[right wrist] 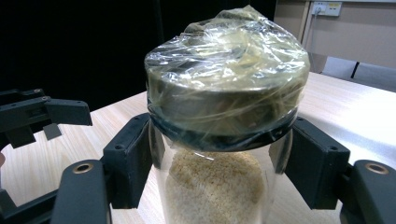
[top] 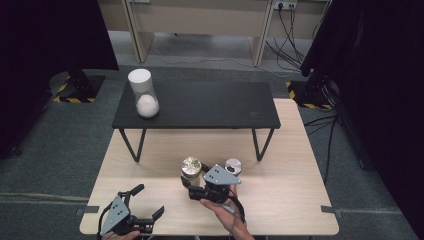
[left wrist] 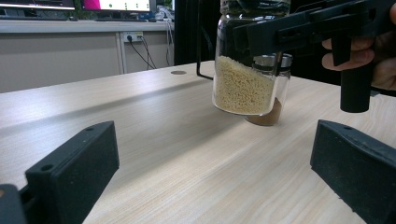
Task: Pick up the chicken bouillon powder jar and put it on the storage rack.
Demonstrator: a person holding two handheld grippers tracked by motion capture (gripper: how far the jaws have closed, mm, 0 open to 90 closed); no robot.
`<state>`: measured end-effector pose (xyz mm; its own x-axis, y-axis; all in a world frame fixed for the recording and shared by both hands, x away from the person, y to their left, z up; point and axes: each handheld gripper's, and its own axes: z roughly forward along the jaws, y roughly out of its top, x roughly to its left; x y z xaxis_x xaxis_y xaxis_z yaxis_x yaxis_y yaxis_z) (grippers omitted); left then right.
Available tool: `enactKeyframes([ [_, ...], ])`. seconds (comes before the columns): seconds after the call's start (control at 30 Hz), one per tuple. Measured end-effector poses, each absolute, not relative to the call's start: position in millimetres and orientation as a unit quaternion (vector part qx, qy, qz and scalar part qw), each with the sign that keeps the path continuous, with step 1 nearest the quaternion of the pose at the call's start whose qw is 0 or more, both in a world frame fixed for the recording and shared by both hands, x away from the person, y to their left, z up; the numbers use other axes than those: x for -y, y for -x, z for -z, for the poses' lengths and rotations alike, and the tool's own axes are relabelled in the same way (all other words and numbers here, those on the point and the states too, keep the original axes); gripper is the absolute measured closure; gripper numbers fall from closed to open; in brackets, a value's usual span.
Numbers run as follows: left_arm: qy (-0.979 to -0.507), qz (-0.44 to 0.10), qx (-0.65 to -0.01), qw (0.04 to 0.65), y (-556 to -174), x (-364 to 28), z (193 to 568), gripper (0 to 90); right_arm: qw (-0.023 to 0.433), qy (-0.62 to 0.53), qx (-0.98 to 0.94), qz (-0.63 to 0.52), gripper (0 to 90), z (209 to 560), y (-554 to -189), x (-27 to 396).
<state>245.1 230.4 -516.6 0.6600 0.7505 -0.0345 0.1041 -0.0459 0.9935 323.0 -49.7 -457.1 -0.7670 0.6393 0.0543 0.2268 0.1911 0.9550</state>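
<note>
The right gripper (top: 197,186) held a glass jar of pale yellow grain (top: 191,168), its fingers (right wrist: 128,165) clamped on the glass just under the lid. In the right gripper view the lid (right wrist: 227,88) was wrapped in crinkled clear film, and a black pad pressed the jar from either side. In the left gripper view the jar (left wrist: 243,79) appeared tilted, its base seemingly raised a little off the wooden counter (left wrist: 177,154), though whether one edge touched the wood could not be told.

Just behind the jar stood a smaller jar with a silver cap (top: 233,166), holding a brown powder (left wrist: 270,114); from the left gripper view it sat partly hidden by the grain jar, close beside it.

The left gripper (top: 145,207) lay well apart from the jar, toward the counter's near left edge, held in the person's left hand (top: 120,234). Its fingers (left wrist: 74,168) stood wide apart with bare wood between them, pointing toward the jar.

Farther from the person than the jar, a low black table (top: 200,107) stood on the counter. At its far left corner stood a clear cylinder with a white top (top: 142,93) and white contents at its bottom.
</note>
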Motion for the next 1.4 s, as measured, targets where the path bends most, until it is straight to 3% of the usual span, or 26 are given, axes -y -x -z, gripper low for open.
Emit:
enactKeyframes([
  [1.4, -0.674, -0.262, -0.319, 0.613, -246, -231, 517, 0.7, 0.175, -0.266, -0.754, -0.574, 30.7, 413, -325, 44],
])
